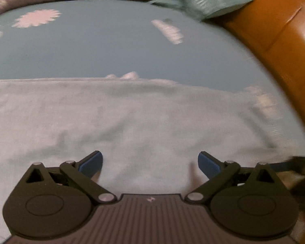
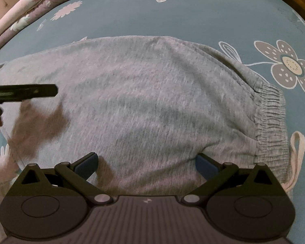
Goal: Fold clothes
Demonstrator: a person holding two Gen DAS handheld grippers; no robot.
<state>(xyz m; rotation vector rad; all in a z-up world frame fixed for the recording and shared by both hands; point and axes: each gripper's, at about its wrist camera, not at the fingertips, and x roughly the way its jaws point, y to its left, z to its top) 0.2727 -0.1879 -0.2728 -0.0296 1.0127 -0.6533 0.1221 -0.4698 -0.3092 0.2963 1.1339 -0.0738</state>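
right wrist: one grey garment (image 2: 152,101) (folded), two grippers (image 2: 146,162) (image 1: 150,162) spread wide.

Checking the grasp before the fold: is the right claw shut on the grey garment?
No. The right claw stands wide open over the grey garment, its blue fingertips far apart.
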